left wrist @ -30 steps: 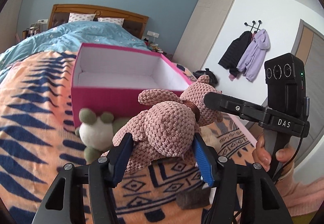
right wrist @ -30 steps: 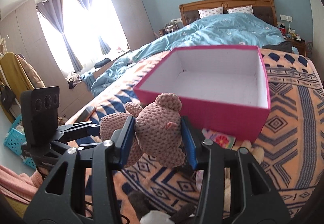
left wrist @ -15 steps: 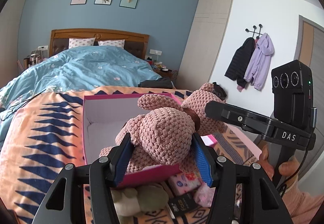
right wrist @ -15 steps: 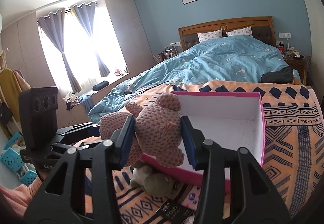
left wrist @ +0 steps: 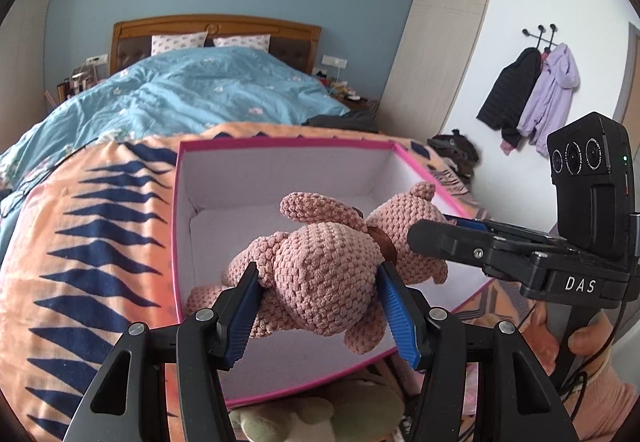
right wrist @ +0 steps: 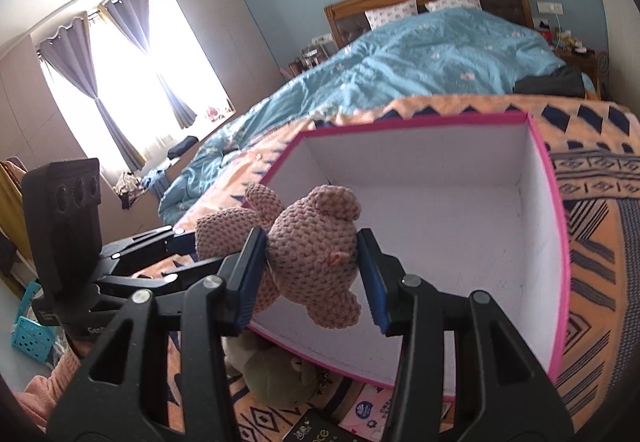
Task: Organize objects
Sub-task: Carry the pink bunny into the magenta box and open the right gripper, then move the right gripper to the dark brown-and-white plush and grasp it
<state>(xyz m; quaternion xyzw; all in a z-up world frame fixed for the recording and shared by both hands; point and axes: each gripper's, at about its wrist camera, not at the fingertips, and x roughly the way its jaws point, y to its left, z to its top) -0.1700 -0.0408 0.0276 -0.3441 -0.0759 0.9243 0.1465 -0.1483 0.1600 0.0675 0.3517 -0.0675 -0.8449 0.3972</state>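
A pink crocheted teddy bear (left wrist: pixel 328 274) is held by both grippers above the near part of an open pink box (left wrist: pixel 280 178) with a white inside. My left gripper (left wrist: pixel 320 310) is shut on the bear's body. My right gripper (right wrist: pixel 312 274) is shut on the bear's head (right wrist: pixel 312 254). The box (right wrist: pixel 552 242) stands on the orange and navy patterned blanket and has nothing inside. The right gripper also shows at the right of the left wrist view (left wrist: pixel 440 238).
A green and white plush toy (right wrist: pixel 276 374) lies on the blanket (left wrist: pixel 80 242) just in front of the box. Small packets (right wrist: pixel 372 410) and a dark card (right wrist: pixel 316 430) lie beside it. A blue duvet (left wrist: pixel 192 94) covers the far bed.
Both grippers have lifted the bear from the blanket in front of the box up and forward, over the box's near edge. Both grips stay shut on it.
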